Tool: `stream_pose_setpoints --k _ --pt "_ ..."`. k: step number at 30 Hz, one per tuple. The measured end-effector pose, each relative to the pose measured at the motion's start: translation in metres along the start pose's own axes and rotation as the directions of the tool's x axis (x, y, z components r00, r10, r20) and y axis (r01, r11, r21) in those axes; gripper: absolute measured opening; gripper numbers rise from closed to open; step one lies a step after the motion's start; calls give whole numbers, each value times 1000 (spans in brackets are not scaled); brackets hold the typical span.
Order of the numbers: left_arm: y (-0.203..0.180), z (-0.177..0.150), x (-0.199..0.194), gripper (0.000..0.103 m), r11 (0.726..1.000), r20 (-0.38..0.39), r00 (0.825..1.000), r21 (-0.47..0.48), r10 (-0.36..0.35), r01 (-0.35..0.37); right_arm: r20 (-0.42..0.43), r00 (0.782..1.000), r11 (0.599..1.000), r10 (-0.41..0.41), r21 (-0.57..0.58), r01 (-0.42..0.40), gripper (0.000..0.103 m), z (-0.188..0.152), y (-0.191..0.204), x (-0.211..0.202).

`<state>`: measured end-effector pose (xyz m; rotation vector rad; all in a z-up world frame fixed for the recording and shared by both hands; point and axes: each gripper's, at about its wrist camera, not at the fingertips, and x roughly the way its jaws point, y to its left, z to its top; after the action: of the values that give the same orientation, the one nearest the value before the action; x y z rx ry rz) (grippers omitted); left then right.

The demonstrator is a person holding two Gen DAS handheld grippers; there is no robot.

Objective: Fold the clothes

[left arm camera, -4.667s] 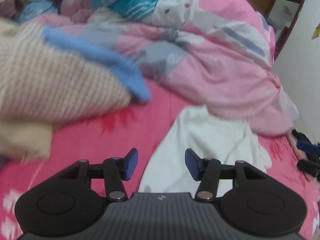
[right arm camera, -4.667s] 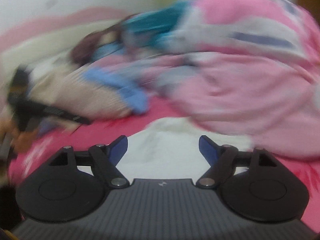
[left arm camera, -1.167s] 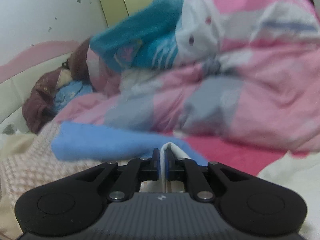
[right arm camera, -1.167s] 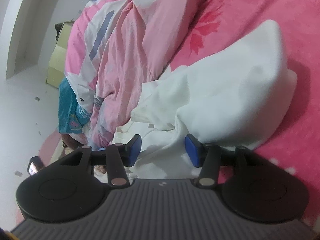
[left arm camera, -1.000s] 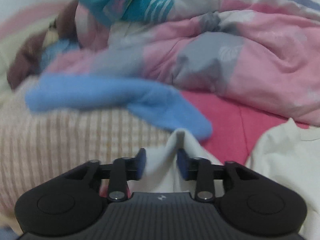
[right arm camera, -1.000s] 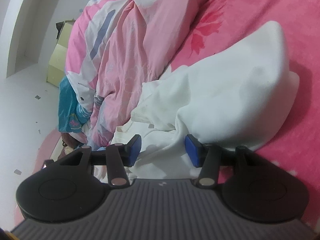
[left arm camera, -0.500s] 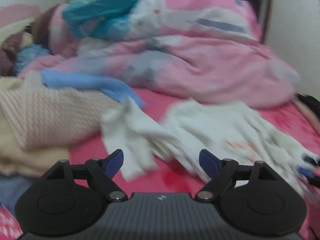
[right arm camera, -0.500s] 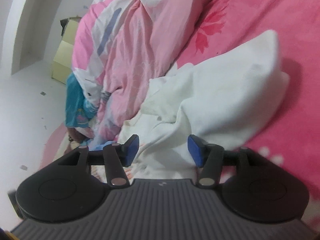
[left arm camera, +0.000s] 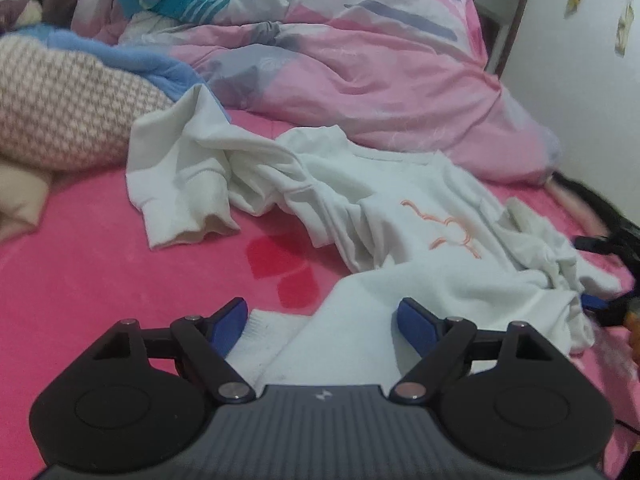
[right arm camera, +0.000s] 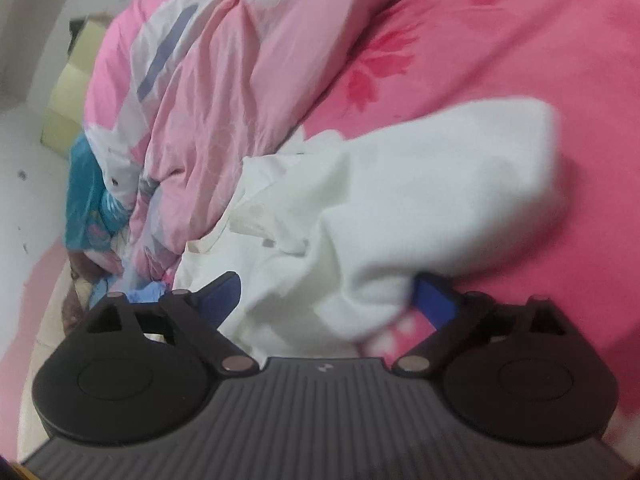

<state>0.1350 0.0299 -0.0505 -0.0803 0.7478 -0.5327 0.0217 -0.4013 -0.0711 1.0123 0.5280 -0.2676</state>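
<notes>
A white sweatshirt [left arm camera: 400,216] with an orange line drawing on its chest lies crumpled on the pink bedsheet [left arm camera: 80,280]. One sleeve with a ribbed cuff [left arm camera: 188,200] stretches out to the left. My left gripper [left arm camera: 320,320] is open just above the near hem, with white cloth between and under its blue fingers. In the right wrist view the same sweatshirt [right arm camera: 400,200] bulges up in a fold. My right gripper [right arm camera: 328,296] is open wide around that bunched cloth, not closed on it.
A pink patterned duvet [left arm camera: 360,60] is heaped behind the sweatshirt. A checked beige garment [left arm camera: 60,108] and a blue one [left arm camera: 132,60] lie at the left. The other gripper [left arm camera: 608,248] shows dark at the right edge. A white wall [left arm camera: 580,60] stands behind on the right.
My left gripper was shut on the sleeve, let it go and opened wide, then pulled back to the near hem. My right gripper opened wider around the bunched cloth.
</notes>
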Motion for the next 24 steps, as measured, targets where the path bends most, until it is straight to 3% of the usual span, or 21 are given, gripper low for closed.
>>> stream_pose_setpoints --k 3,4,5,7,8,19,24 --pt "12 -6 6 87 999 3 999 -27 -46 46 17 1000 1000 -3 4 3 91 16 4 23" --pt "16 -7 10 88 997 -5 998 -43 -61 61 26 1000 1000 -4 8 4 86 22 4 31" --pt "19 -8 12 88 996 -11 997 -56 -74 73 36 999 1000 -3 2 2 60 29 7 36" --pt "22 -8 13 88 994 -13 996 -67 -90 89 59 998 999 9 -35 -7 23 47 15 40" --pt "22 -7 14 88 994 -15 996 -64 -93 92 71 997 998 15 -54 -11 16 56 19 42" --pt "24 -7 18 88 990 -27 993 -80 -119 117 226 972 976 70 -217 -20 11 159 66 72" --pt "25 -7 19 88 989 -22 992 -78 -126 124 177 984 980 15 -197 21 14 173 53 123"
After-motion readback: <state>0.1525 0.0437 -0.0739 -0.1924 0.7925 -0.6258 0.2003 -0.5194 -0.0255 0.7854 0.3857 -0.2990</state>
